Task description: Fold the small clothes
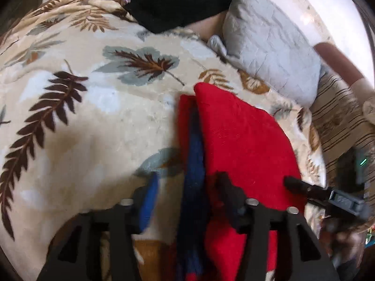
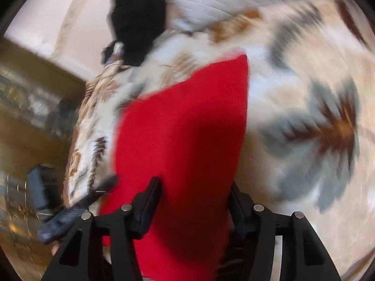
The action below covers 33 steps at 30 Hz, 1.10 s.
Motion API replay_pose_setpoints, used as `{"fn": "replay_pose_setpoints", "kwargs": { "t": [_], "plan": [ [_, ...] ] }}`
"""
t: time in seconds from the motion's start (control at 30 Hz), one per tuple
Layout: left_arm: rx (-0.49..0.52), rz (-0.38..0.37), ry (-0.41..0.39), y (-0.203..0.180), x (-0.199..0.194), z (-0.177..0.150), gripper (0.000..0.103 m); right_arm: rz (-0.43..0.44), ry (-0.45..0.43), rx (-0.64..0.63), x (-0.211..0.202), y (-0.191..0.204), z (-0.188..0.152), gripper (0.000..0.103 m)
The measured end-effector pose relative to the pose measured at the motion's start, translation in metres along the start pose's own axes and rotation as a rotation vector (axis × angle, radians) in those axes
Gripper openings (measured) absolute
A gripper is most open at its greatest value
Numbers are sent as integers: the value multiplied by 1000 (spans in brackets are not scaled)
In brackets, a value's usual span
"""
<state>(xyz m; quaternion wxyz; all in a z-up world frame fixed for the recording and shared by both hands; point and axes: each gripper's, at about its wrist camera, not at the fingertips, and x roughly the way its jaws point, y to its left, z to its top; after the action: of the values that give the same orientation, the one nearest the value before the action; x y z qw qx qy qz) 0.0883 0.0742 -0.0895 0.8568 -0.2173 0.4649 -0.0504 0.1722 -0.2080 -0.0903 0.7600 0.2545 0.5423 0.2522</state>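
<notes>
A red knitted garment (image 1: 239,135) with a blue strip (image 1: 194,154) along its left side lies folded on a leaf-patterned blanket (image 1: 98,121). My left gripper (image 1: 185,192) is open just above the garment's near edge, with one finger on each side of the blue strip. The right gripper's fingers (image 1: 302,187) reach onto the garment's right edge. In the blurred right wrist view my right gripper (image 2: 194,201) stands open over the red garment (image 2: 187,121), with its fingers wide apart on either side of the cloth.
A grey pillow (image 1: 269,42) lies at the back right, and a pile of black clothes (image 1: 178,0) at the back. A striped cloth (image 1: 339,121) lies at the right edge. A wooden cabinet (image 2: 30,107) stands beyond the bed.
</notes>
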Motion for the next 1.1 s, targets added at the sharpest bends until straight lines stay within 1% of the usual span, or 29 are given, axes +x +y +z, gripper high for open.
{"fn": "replay_pose_setpoints", "kwargs": {
  "t": [0.03,0.07,0.1,0.13,0.2,0.23,0.27,0.3,0.33,0.37,0.4,0.47,0.53,0.57,0.6,0.63,0.67,0.7,0.73,0.77,0.8,0.83,0.87,0.9,0.97,1.03,1.07,1.1],
  "plan": [
    [11,3,-18,-1,-7,-1,63,27,-12,19,-3,-4,-3,66],
    [29,-1,-38,-1,-12,-3,67,43,-29,21,-5,-5,-6,67],
    [47,-6,-47,-2,-13,-3,73,60,-39,8,-5,-3,-7,67],
    [58,-12,-36,-3,-9,-4,78,68,-32,-2,0,-1,-6,67],
    [85,-18,47,-8,13,-8,78,37,10,-29,16,5,-4,68],
    [103,-16,93,-11,26,-11,65,10,26,-61,23,10,-4,65],
    [117,-52,98,-13,34,-13,42,-11,26,-81,25,14,-3,56],
    [110,-82,98,-15,31,-13,38,-35,22,-111,22,21,-1,52],
    [110,-74,83,-19,25,-11,32,-53,11,-157,15,31,1,47],
    [130,-70,55,-24,18,-9,31,-61,1,-188,9,39,4,44],
    [156,-73,17,-31,10,-7,30,-74,-22,-224,-1,49,7,44],
    [158,-92,-28,-39,1,2,30,-82,-70,-255,-19,60,16,44],
    [166,-114,-57,-50,0,12,30,-85,-111,-263,-32,62,28,44],
    [176,-106,-62,-54,4,15,31,-83,-119,-254,-34,58,33,44],
    [174,-88,-45,-58,17,18,32,-81,-111,-230,-29,48,38,45],
    [167,-67,-8,-58,32,20,38,-90,-83,-185,-17,33,42,50],
    [160,-10,75,-55,59,21,43,-117,-70,-139,-10,20,44,55],
    [146,8,109,-49,72,19,52,-186,-58,-71,-1,0,43,57],
    [123,-16,86,-43,72,18,61,-174,-69,-34,-1,-13,38,60],
    [128,-10,74,-41,66,17,61,-129,-94,-22,-7,-15,33,61],
    [138,1,65,-41,59,17,61,-122,-121,-30,-16,-12,27,61],
    [148,11,44,-42,51,16,61,-152,-162,-58,-27,-5,23,61],
    [160,16,27,-43,42,14,61,-163,-188,-76,-33,2,20,61],
    [172,19,4,-45,32,11,61,-151,-219,-92,-43,12,17,61],
    [179,26,-40,-47,17,7,60,-97,-254,-119,-56,29,13,61],
    [196,23,-54,-50,14,-3,60,-53,-262,-160,-62,45,8,62],
    [219,69,-34,-50,20,-10,60,-30,-247,-175,-57,51,5,69],
    [226,116,2,-47,33,-12,58,-16,-205,-171,-43,53,3,73]
  ]
}}
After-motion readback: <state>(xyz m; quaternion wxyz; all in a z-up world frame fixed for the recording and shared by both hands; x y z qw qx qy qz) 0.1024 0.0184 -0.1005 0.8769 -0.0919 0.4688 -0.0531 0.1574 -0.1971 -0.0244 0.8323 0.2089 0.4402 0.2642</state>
